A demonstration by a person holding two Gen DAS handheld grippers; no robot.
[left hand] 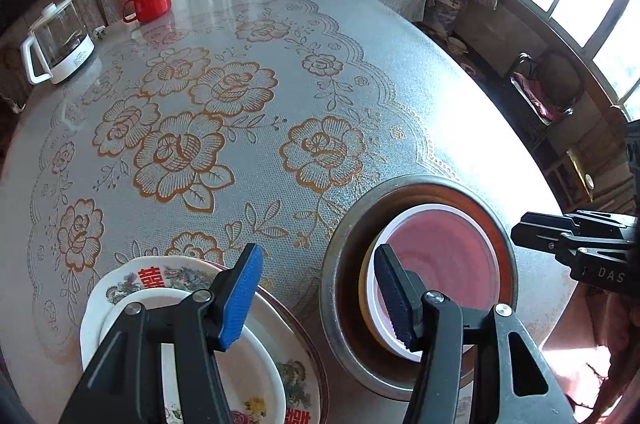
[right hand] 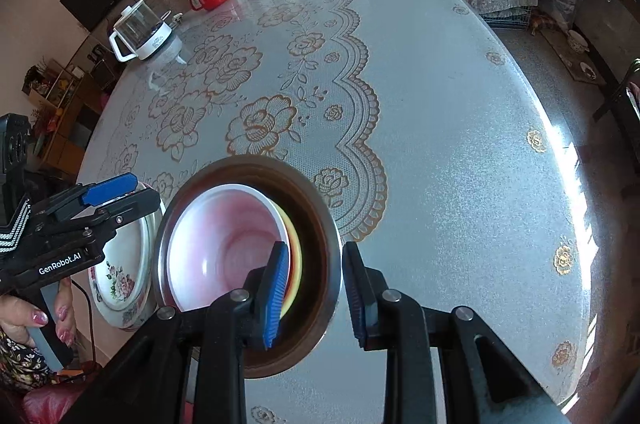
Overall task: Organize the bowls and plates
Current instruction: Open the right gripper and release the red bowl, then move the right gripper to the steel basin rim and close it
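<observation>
The worktop lay bare across its whole middle and far right side, leaving wide room to pass. At the far left edge a glass kettle and a red mug stood near each other, well apart from everything else. The near edge was crowded: a stack of flowered plates sat just beside a metal bowl holding a pink bowl nested inside, with only a narrow strip of worktop between them. The left hand-held gripper hung over that strip. The right hand-held gripper straddled the metal bowl's near rim.
</observation>
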